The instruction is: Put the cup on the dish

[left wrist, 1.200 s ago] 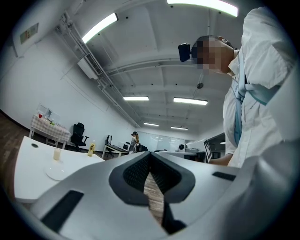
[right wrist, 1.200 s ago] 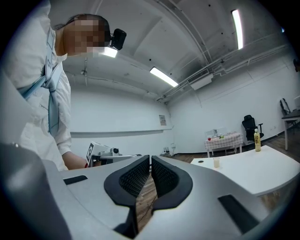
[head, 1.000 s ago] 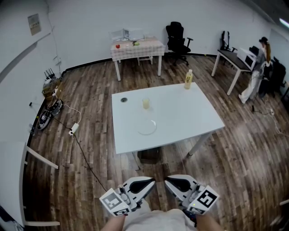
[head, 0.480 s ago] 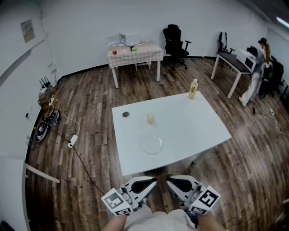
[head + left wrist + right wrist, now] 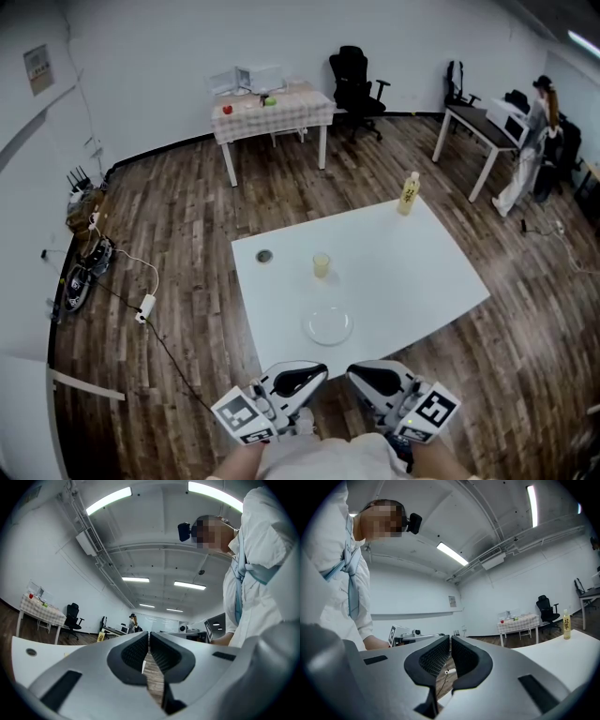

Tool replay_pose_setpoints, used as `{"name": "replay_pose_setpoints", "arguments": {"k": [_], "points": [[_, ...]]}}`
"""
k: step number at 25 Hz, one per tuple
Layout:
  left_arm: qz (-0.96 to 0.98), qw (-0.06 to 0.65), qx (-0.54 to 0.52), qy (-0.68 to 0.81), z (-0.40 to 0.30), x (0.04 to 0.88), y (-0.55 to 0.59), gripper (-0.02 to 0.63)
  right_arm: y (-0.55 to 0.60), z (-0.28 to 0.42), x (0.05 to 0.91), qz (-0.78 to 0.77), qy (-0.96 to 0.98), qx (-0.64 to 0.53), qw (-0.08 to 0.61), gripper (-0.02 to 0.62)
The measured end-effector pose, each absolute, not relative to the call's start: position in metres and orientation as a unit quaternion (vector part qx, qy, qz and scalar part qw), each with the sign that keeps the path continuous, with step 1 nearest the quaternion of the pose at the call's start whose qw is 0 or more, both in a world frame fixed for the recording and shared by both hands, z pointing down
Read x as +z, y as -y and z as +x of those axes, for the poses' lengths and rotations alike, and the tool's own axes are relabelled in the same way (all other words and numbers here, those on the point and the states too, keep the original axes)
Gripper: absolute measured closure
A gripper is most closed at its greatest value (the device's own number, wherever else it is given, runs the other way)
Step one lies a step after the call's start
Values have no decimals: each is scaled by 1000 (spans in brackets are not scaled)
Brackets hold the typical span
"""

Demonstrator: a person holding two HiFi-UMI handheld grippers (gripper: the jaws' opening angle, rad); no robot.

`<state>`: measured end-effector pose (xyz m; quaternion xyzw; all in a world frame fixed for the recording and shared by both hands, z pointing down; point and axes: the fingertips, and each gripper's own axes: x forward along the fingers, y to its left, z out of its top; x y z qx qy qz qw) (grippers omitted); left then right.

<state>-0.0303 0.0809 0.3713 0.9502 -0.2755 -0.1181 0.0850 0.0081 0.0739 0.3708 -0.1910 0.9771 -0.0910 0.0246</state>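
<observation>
A small clear cup point(image 5: 322, 265) with yellowish liquid stands on the white table point(image 5: 412, 267). A clear round dish point(image 5: 329, 325) lies nearer the table's front edge, apart from the cup. My left gripper point(image 5: 312, 372) and right gripper point(image 5: 361, 374) hover side by side below the table's near edge, close to the person's body. Both have their jaws pressed together with nothing between them. In the left gripper view point(image 5: 149, 649) and the right gripper view point(image 5: 450, 654) the jaws point up towards the room and ceiling.
A yellow bottle point(image 5: 410, 193) stands at the table's far right corner and a small dark round thing point(image 5: 264, 255) at its far left. Behind are a checked table point(image 5: 272, 101), an office chair point(image 5: 354, 79), a desk point(image 5: 473, 123) and a person point(image 5: 532, 141). Cables point(image 5: 145, 305) lie on the floor at left.
The white table with cup and dish has come closer and lower in the head view. Both grippers stay shut in the same place near the body.
</observation>
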Motion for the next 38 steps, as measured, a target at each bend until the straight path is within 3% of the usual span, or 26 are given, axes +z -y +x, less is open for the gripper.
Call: {"name": "replay_pose_setpoints", "arguments": {"k": [20, 33, 38], "points": [[957, 92, -104, 256, -34, 384, -1, 555, 10, -6, 377, -203, -974, -99, 10, 561], [947, 69, -85, 301, -39, 400, 61, 438, 45, 8, 395, -192, -976, -105, -11, 561], [940, 57, -93, 323, -50, 402, 90, 425, 55, 8, 405, -189, -977, -102, -10, 561]]}}
